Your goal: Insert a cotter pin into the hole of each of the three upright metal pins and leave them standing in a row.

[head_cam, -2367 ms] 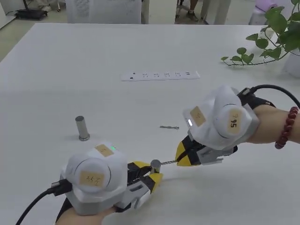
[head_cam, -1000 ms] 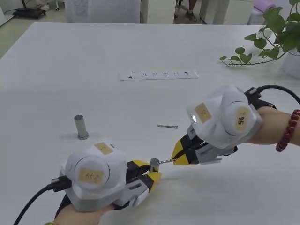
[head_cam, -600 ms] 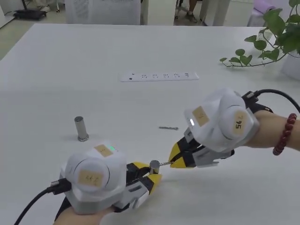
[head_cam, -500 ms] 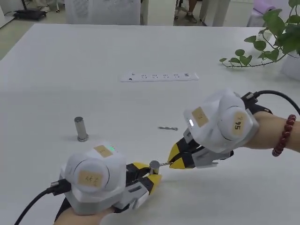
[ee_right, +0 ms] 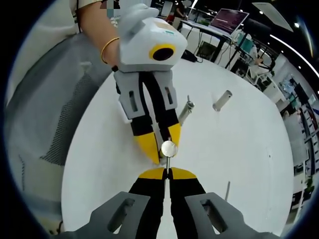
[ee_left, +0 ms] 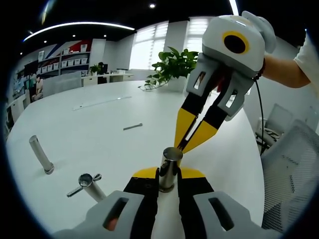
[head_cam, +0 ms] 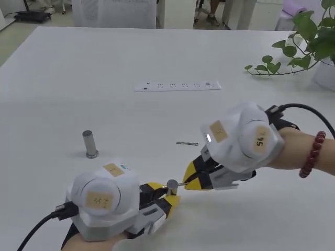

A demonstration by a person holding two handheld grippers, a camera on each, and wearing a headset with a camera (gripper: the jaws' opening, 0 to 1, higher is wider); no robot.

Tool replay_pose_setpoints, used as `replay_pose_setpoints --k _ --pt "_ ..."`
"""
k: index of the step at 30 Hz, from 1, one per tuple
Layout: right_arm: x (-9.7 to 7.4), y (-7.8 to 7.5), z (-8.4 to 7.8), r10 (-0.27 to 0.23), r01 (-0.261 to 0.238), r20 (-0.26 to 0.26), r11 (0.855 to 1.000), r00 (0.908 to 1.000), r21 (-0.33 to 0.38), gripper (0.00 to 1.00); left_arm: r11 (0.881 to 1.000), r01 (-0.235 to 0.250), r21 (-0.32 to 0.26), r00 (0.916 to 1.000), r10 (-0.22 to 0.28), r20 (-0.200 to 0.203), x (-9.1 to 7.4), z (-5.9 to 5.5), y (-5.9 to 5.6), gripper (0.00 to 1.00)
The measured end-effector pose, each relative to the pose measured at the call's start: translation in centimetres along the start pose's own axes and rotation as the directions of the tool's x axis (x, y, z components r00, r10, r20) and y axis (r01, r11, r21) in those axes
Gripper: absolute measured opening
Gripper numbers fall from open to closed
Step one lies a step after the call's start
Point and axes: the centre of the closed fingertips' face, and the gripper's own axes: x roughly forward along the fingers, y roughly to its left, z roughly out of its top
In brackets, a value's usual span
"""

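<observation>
My left gripper [head_cam: 168,194] is shut on an upright metal pin [head_cam: 171,184] near the table's front edge; in the left gripper view the metal pin [ee_left: 169,167] stands between the yellow-tipped jaws. My right gripper [head_cam: 187,181] comes in from the right, shut on a thin cotter pin [ee_right: 167,162] whose tip meets the metal pin's head [ee_right: 169,148]. A second metal pin [head_cam: 90,144] stands alone at the left. Another metal pin [ee_left: 88,182] with a cotter pin through it sits left of my left gripper. A loose cotter pin [head_cam: 187,143] lies behind my right gripper.
A white power strip [head_cam: 178,86] lies across the middle of the white table [head_cam: 78,78]. A potted plant [head_cam: 309,36] trails leaves at the far right corner. Cables run from both grippers toward the front edge.
My right gripper has moved left toward the held metal pin, and less of the cotter pin shows between them. The left gripper stays put.
</observation>
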Motion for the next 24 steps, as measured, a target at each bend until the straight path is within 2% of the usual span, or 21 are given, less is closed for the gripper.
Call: replay_pose_setpoints --k 7,14,24 --pt "0.25 0.02 0.34 0.0 0.0 0.01 1.0 1.0 0.011 0.04 1.0 0.0 -0.009 1.0 0.0 0.002 -0.01 -0.09 0.0 0.12" --pt "0.34 0.09 0.49 -0.002 0.001 0.021 0.999 0.9998 0.054 0.05 1.0 0.001 -0.016 1.0 -0.001 0.002 -0.01 -0.11 -0.03 0.13" --pt "-0.56 -0.19 -0.42 -0.027 0.024 0.025 0.993 0.9993 0.112 0.09 1.0 -0.002 -0.024 1.0 0.002 0.001 0.09 -0.21 0.03 0.13"
